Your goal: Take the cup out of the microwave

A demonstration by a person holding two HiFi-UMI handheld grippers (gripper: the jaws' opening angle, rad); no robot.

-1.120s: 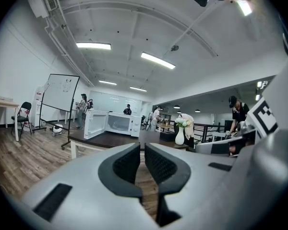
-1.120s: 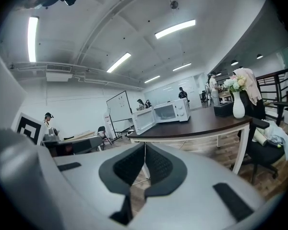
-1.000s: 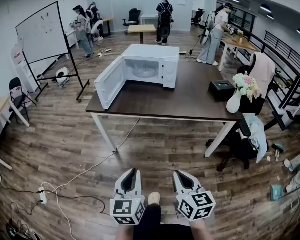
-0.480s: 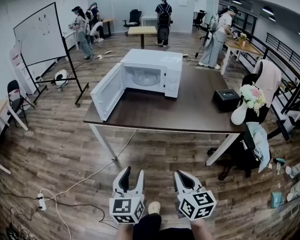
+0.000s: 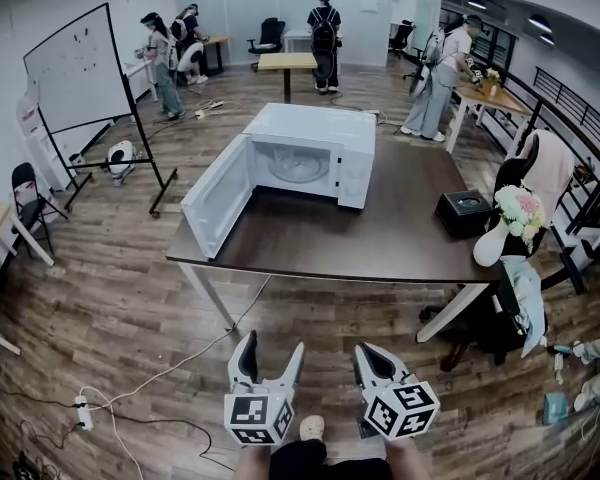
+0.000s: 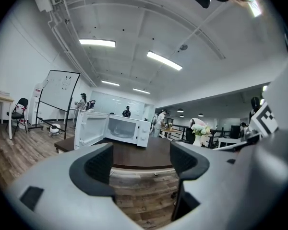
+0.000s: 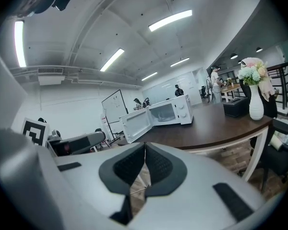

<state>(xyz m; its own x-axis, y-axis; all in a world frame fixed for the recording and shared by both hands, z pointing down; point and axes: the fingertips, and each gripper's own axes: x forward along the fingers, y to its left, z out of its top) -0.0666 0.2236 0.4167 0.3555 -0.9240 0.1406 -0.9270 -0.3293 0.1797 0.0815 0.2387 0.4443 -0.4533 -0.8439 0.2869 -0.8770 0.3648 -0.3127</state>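
Head view: the microwave [image 5: 305, 153] stands at upper centre on the table [image 5: 400, 238], its door [image 5: 218, 196] swung open to the left. The cup cannot be made out inside.

Left gripper view: the left gripper [image 6: 141, 159] fills the bottom. Its jaws have just been opening and stand wide apart with nothing between them.

Right gripper view: the right gripper [image 7: 145, 164] has its jaws pressed together, empty.
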